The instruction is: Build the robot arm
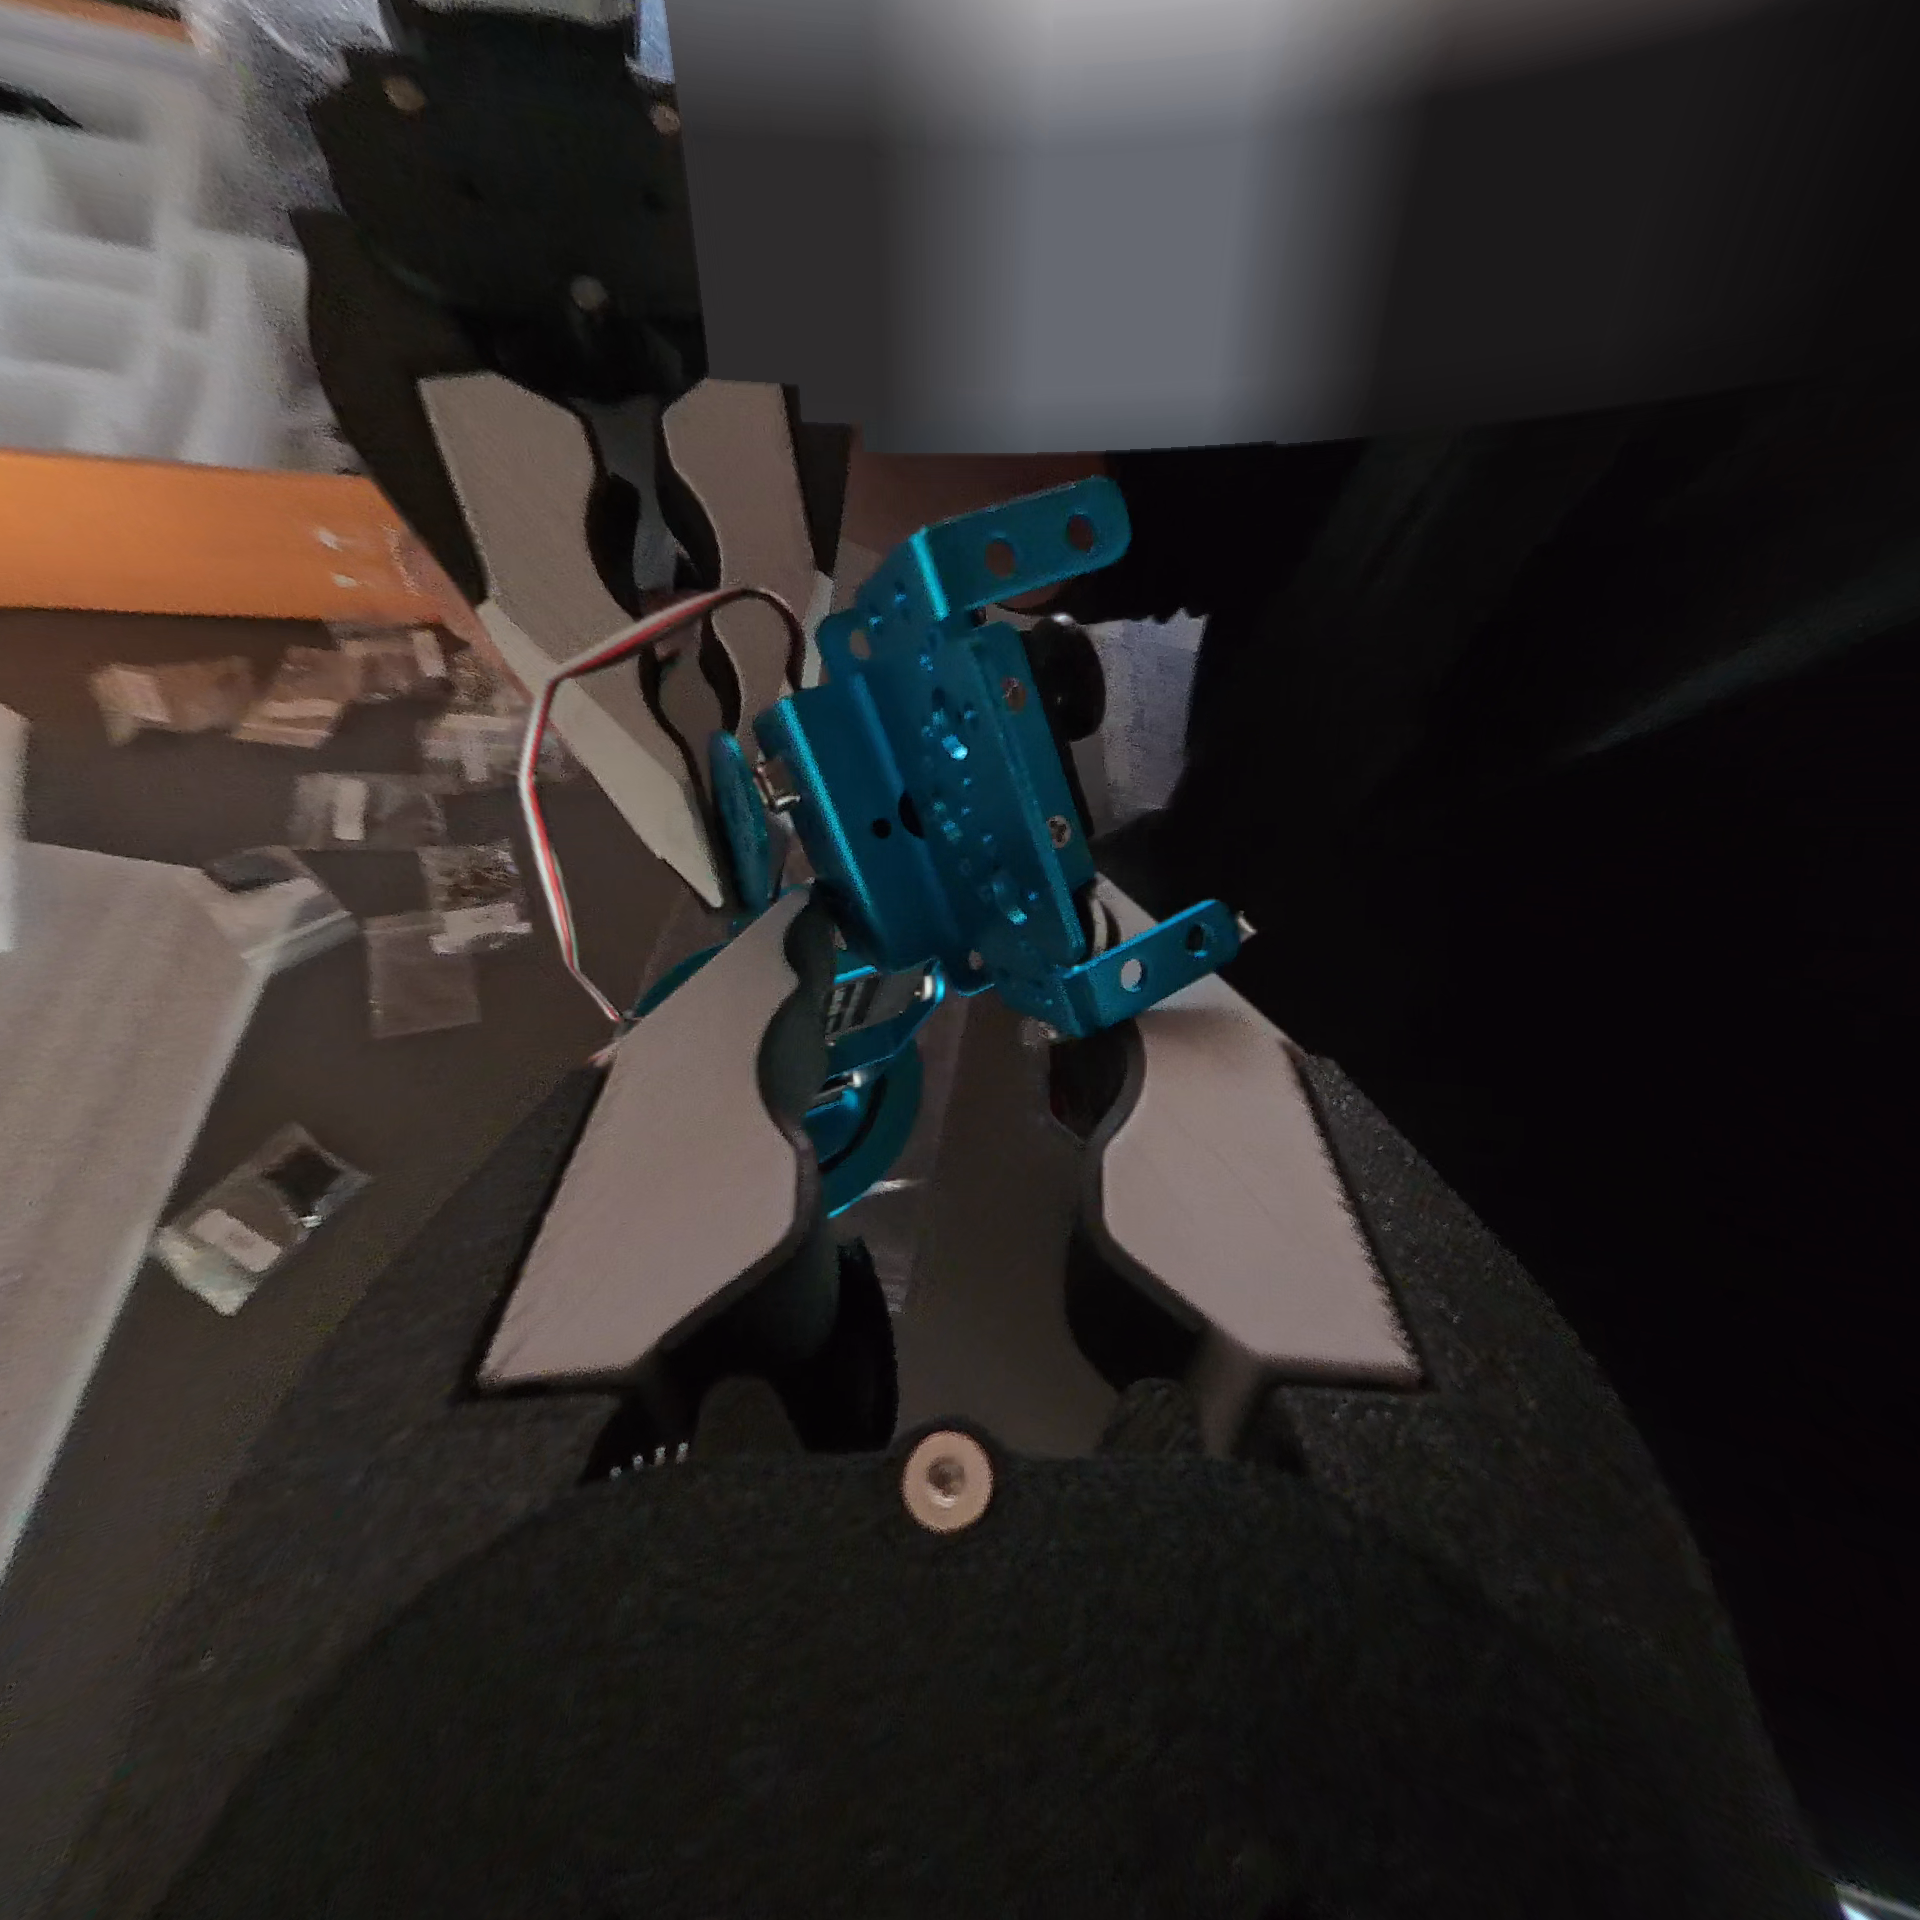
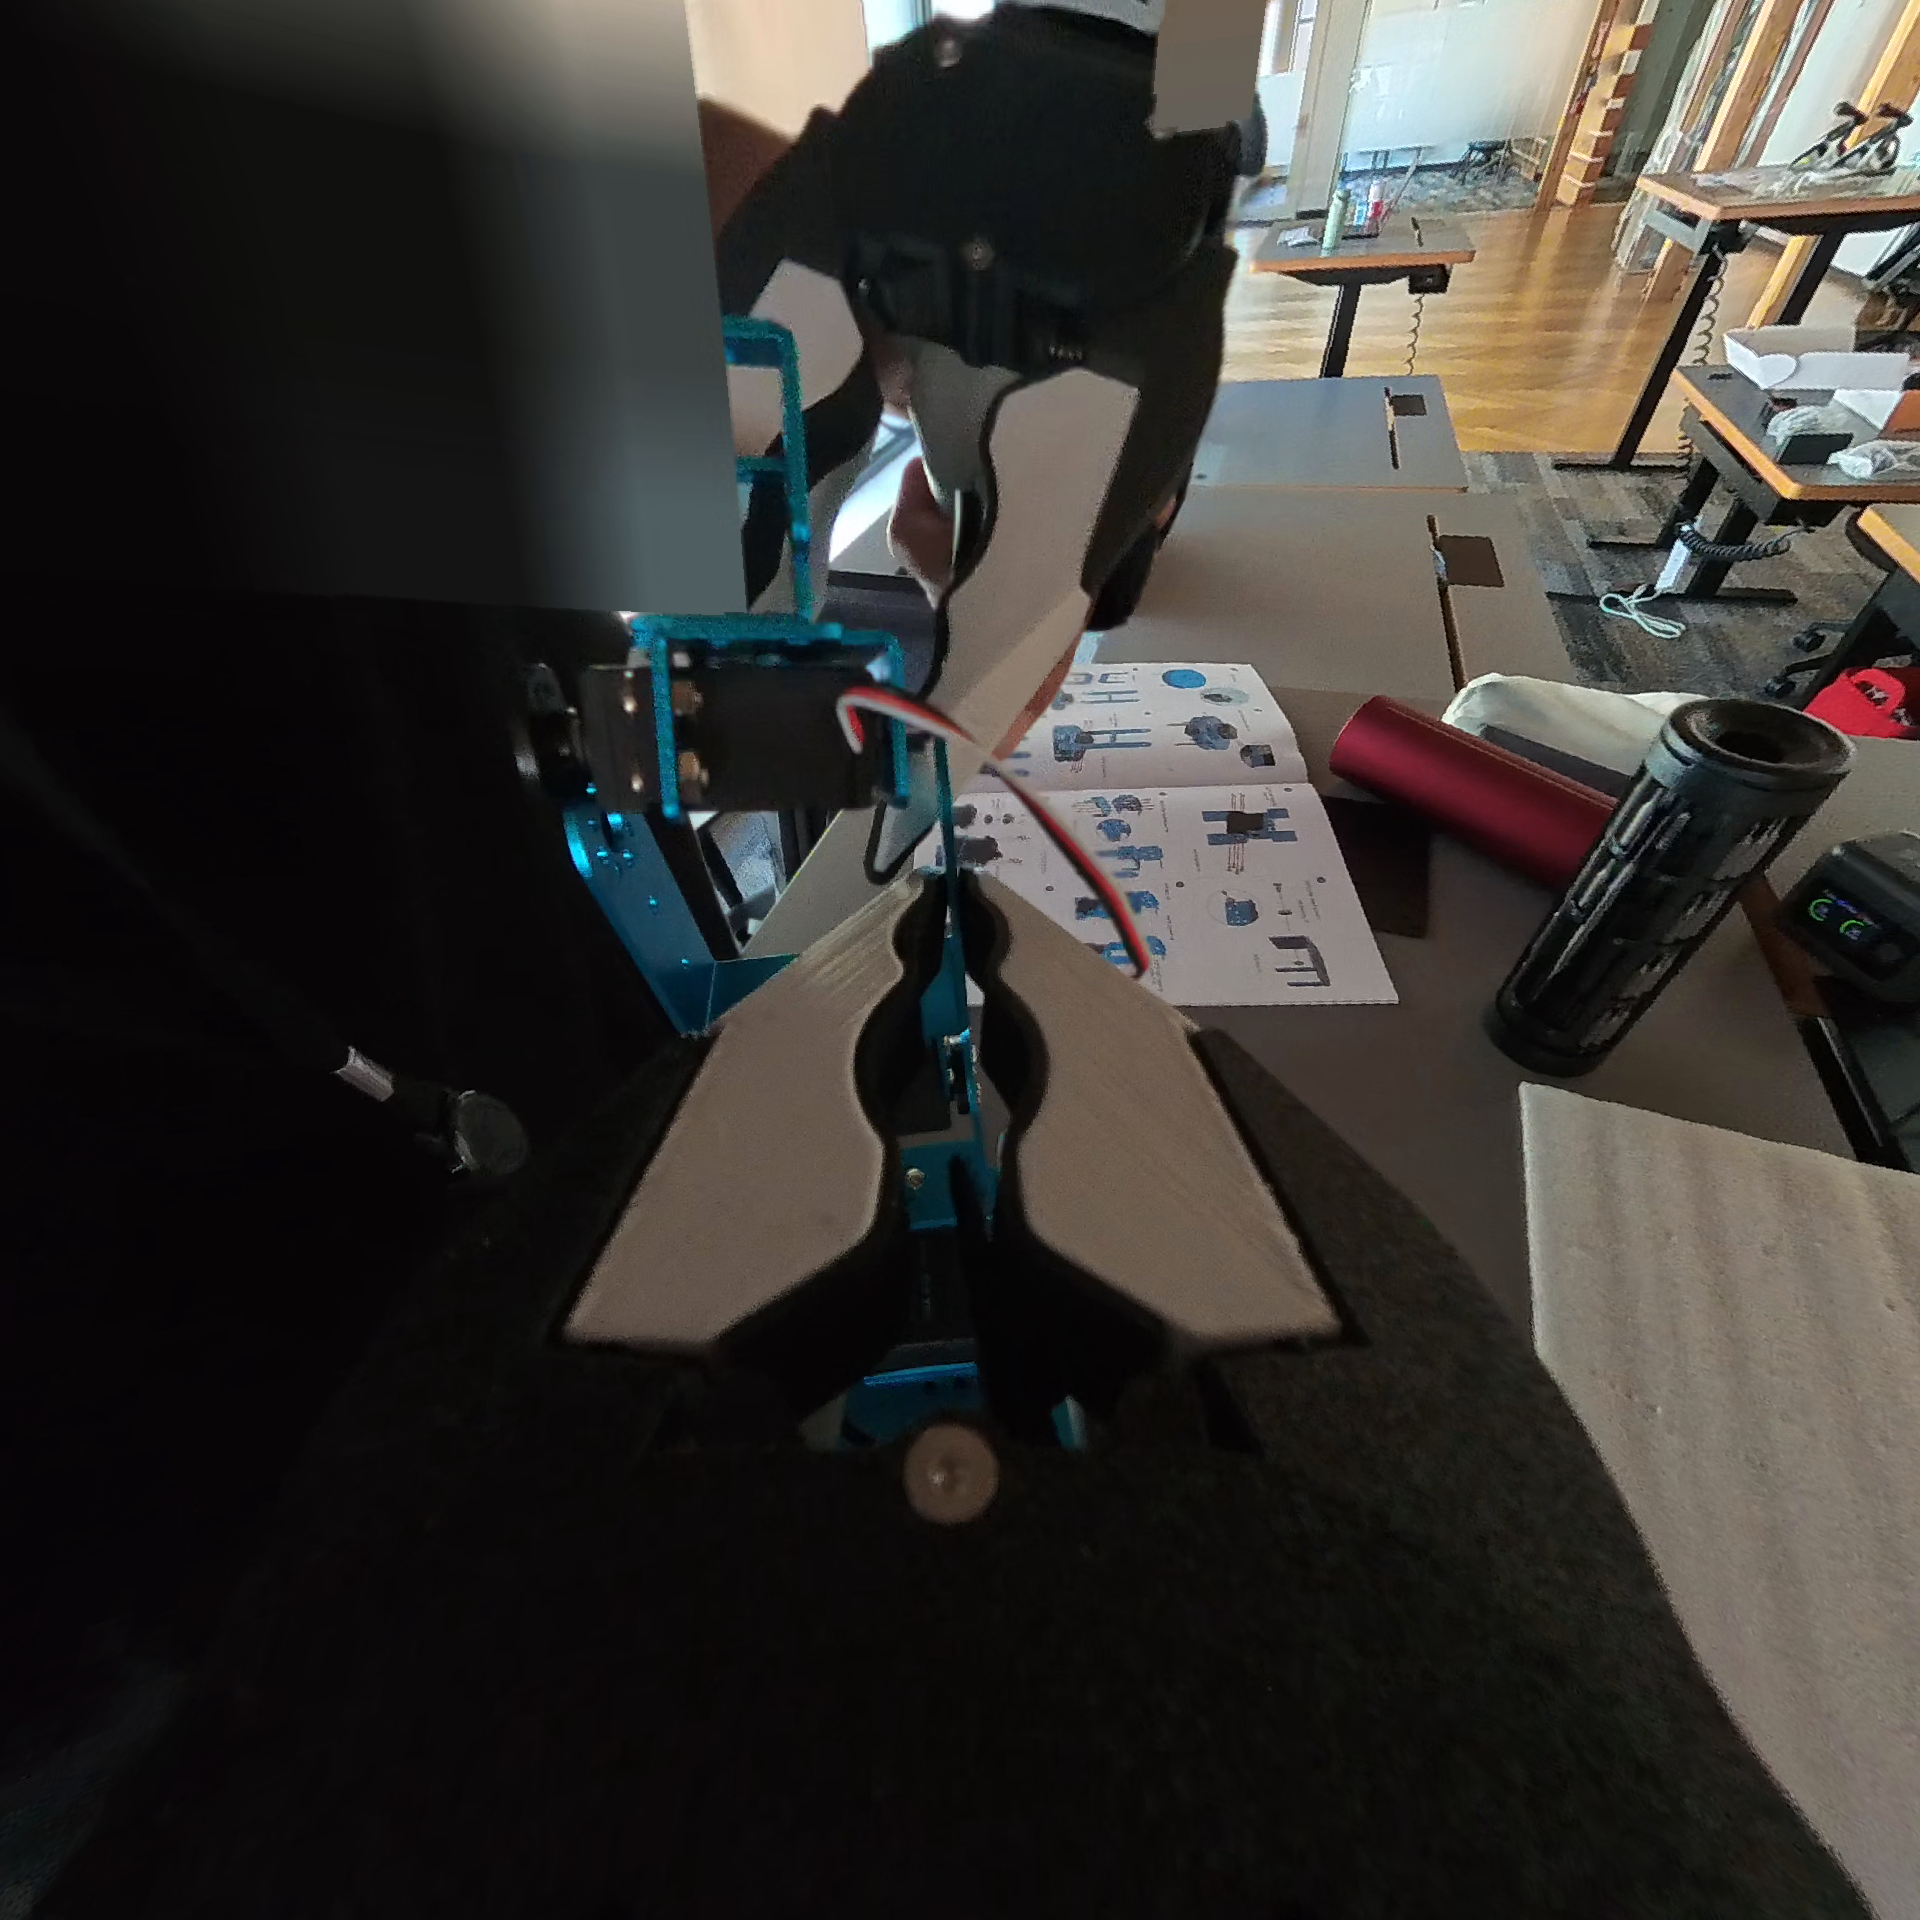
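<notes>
A blue metal bracket assembly with a black servo and a red-white-black wire is held in the air between both grippers. My left gripper is shut on the assembly's lower part, its grey fingers either side of it. My right gripper is shut on a thin blue plate of the same assembly. The right gripper also shows in the left wrist view, coming from above. The left gripper's finger shows in the right wrist view, near the servo's wire.
An open instruction booklet, a red cylinder, a black patterned bottle and a small device with a display lie on the dark table. A white foam sheet is at right. Small parts bags lie left. Left tips and right tips are each some 35 cm from the black patterned bottle.
</notes>
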Tool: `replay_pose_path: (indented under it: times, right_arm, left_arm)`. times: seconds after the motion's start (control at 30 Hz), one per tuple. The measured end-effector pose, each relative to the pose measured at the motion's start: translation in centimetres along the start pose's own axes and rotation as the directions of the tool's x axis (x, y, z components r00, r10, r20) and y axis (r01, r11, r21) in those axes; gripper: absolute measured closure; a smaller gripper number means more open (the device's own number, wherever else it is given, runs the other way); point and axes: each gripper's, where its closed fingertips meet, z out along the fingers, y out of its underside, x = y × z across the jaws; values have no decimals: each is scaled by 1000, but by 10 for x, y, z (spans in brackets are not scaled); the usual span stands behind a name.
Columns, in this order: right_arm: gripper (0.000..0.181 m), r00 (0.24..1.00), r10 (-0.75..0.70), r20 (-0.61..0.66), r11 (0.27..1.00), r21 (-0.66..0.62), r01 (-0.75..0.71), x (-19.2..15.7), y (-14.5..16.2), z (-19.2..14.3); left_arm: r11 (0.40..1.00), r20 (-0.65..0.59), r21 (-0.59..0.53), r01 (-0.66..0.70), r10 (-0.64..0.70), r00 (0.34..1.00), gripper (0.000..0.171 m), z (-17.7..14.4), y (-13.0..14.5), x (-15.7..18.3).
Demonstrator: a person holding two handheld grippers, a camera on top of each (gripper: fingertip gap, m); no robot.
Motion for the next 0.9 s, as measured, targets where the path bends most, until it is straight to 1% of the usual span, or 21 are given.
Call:
replay_pose_path:
  times: [0.1, 0.23, 0.27, 0.3, 0.37, 0.4, 0.43, 0.5, 0.53, 0.57, 0.63, 0.67, 0.73, 0.8, 0.83, 0.87, 0.9]
  right_arm:
    - [179, 1000, 2, -17, 1000, -9, -2, 1, 0, -1]
    - [178, 998, -18, -57, 1000, 7, 18, 1, 1, -2]
    - [171, 998, -29, -56, 999, 15, 30, -2, 2, -2]
    - [169, 998, -26, -57, 1000, 11, 26, -3, 4, -3]
    - [131, 1000, 13, 27, 999, -33, -12, -16, 15, -4]
    - [129, 998, 55, 41, 997, -47, -53, -17, 20, -6]
    - [127, 996, 84, 28, 996, -45, -83, -16, 21, -6]
    - [135, 999, 48, 0, 999, -25, -48, -18, 17, -6]
    - [136, 999, 30, -30, 1000, -8, -30, -17, 13, -7]
    - [137, 998, 41, -42, 999, 0, -41, -17, 10, -8]
    - [134, 997, 64, -49, 998, 3, -64, -16, 10, -13]
    - [129, 995, 74, -74, 997, 17, -73, -13, 8, -18]
    - [139, 989, 71, -133, 997, 33, -67, -13, 6, -30]
    - [156, 993, 44, -108, 994, 100, -33, -32, -7, -36]
    - [159, 995, 44, -93, 989, 148, -30, -41, -14, -37]
    - [158, 996, 50, -69, 986, 163, -38, -50, -16, -35]
    - [154, 996, 67, -67, 986, 159, -55, -52, -14, -34]
  left_arm:
    - [999, -57, -30, 45, -46, 997, 127, 1, 0, 0]
    - [996, -70, -54, 66, -69, 995, 126, 2, -1, 0]
    - [996, -70, -53, 71, -75, 995, 126, 2, -1, 0]
    - [996, -72, -48, 77, -80, 994, 126, 2, -1, 0]
    - [996, -72, -44, 82, -85, 994, 126, 2, -2, -1]
    - [996, -74, -47, 82, -85, 994, 126, 2, -2, -1]
    - [995, -75, -51, 81, -85, 994, 126, 2, -2, -1]
    - [994, -86, -55, 89, -94, 992, 126, 2, -2, -1]
    - [994, -92, -55, 97, -102, 991, 126, 2, -3, -2]
    - [993, -101, -56, 103, -108, 989, 126, 1, -3, -2]
    - [993, -102, -58, 107, -113, 988, 126, 2, -3, -2]
    - [993, -101, -61, 104, -110, 989, 126, 2, -3, -2]
    - [992, -99, -62, 105, -111, 989, 126, 2, -3, -2]
    - [992, -98, -61, 111, -116, 988, 126, 2, -4, -2]
    - [992, -97, -63, 113, -119, 988, 127, 2, -4, -2]
    - [991, -97, -64, 115, -121, 988, 126, 2, -4, -2]
    - [991, -97, -66, 118, -125, 987, 126, 3, -5, -2]
